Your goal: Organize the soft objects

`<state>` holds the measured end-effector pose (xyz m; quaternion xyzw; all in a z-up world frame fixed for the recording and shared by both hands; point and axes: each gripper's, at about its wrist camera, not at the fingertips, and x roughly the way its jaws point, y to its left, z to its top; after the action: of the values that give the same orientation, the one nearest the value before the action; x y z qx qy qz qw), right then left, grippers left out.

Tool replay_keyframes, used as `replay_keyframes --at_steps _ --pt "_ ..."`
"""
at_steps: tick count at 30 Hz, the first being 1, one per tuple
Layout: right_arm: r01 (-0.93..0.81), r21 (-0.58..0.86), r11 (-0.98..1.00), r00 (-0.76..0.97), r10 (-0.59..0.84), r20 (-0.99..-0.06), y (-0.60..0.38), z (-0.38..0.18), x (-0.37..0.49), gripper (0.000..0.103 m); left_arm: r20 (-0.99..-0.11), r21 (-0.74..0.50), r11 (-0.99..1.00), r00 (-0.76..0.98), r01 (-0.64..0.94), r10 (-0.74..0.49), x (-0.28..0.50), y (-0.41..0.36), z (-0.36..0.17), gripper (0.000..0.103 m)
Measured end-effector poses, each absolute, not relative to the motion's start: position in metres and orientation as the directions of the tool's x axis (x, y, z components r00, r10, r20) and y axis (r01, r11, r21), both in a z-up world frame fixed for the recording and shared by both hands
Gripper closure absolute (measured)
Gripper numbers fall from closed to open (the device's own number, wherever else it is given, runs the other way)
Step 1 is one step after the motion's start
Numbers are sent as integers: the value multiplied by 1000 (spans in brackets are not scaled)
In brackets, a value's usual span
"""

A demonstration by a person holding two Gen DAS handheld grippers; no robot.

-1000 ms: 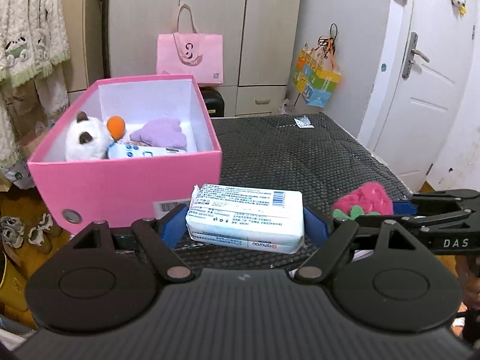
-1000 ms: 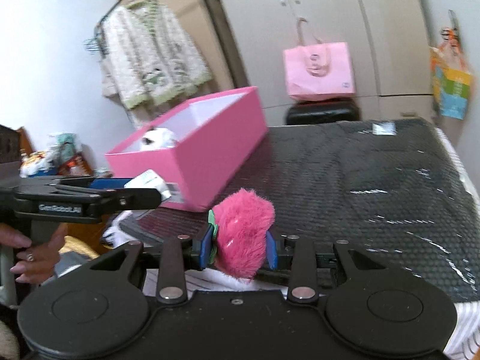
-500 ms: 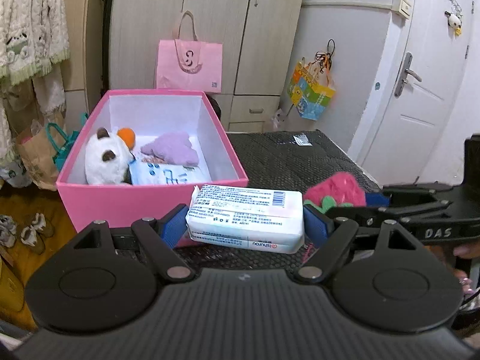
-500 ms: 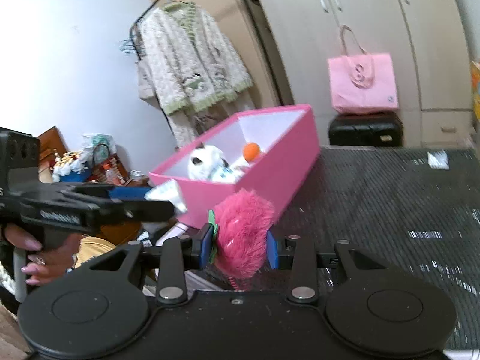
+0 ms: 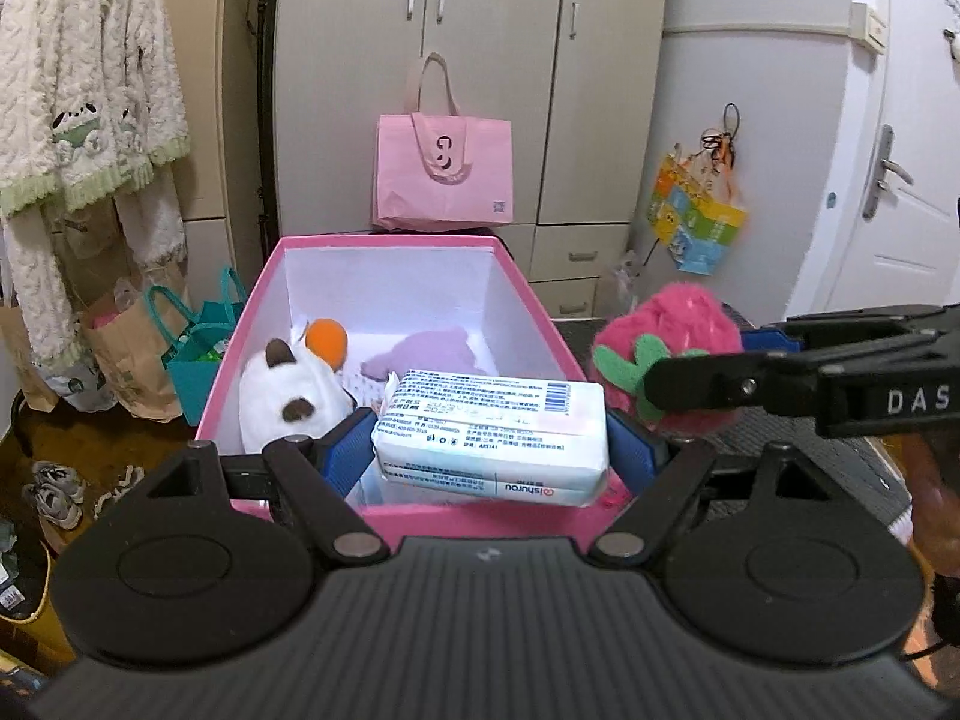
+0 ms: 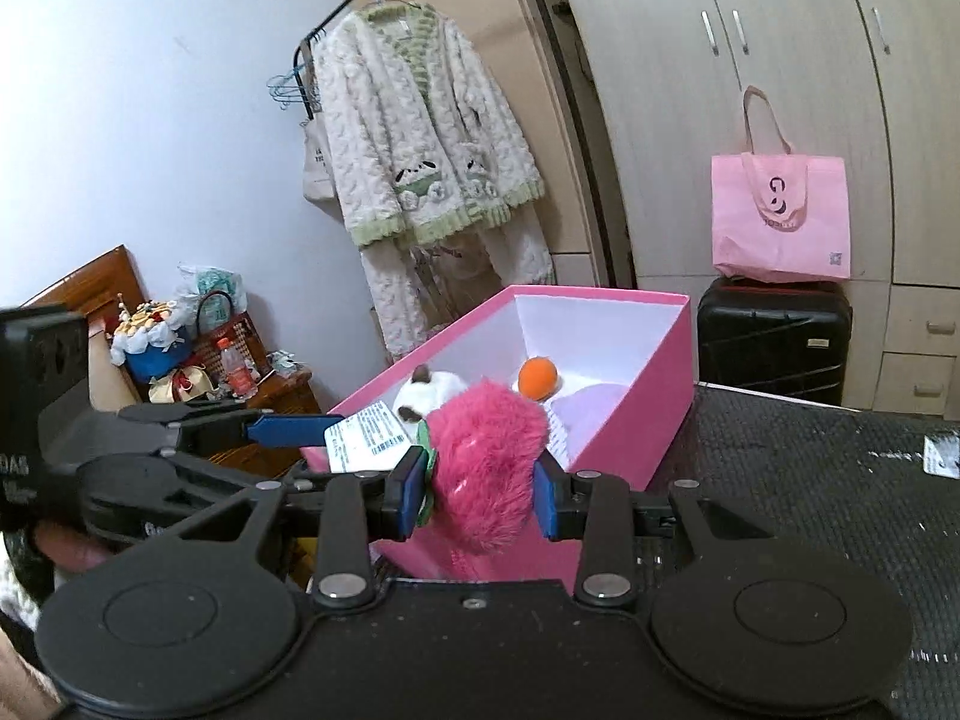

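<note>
My left gripper (image 5: 489,450) is shut on a white tissue pack (image 5: 492,435) and holds it over the near end of the pink box (image 5: 540,318). My right gripper (image 6: 477,489) is shut on a fluffy pink strawberry plush (image 6: 489,462) above the box's near corner (image 6: 660,360). The strawberry plush (image 5: 666,354) also shows in the left wrist view, just right of the box. Inside the box lie a white plush with an orange ball (image 5: 288,387) and a purple soft item (image 5: 420,354). The left gripper's fingers (image 6: 288,426) show in the right wrist view, with the tissue pack (image 6: 366,441).
The box stands on a black textured surface (image 6: 810,480). Behind it are a pink tote bag (image 5: 444,171) on a black suitcase (image 6: 774,342) and beige cupboards. A fleece garment (image 6: 414,132) hangs at the left. Bags and shoes sit on the floor at the left (image 5: 120,354).
Both grippers have risen and moved forward to the pink box. The tissue pack is now over the box's near end and the strawberry plush is at its right rim.
</note>
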<state>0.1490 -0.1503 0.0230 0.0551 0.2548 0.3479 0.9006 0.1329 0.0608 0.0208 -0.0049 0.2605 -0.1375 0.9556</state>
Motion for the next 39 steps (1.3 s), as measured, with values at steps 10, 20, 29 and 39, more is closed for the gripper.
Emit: replay_keyframes --at_steps 10,20,29,39 --pt "-585 259 769 639 633 -438 -123 22 205 61 -496 -6 977 847 215 -189 184 65 20 22" --pt "-565 240 789 644 604 -470 -99 20 250 61 -586 19 970 788 243 -187 241 68 6 22" --pt "-556 280 783 604 612 -511 -81 5 266 38 -579 -9 983 800 184 -155 230 75 -2 8" --pt "-541 267 797 644 598 -478 -99 11 240 38 -557 8 982 816 189 -152 185 78 7 8"
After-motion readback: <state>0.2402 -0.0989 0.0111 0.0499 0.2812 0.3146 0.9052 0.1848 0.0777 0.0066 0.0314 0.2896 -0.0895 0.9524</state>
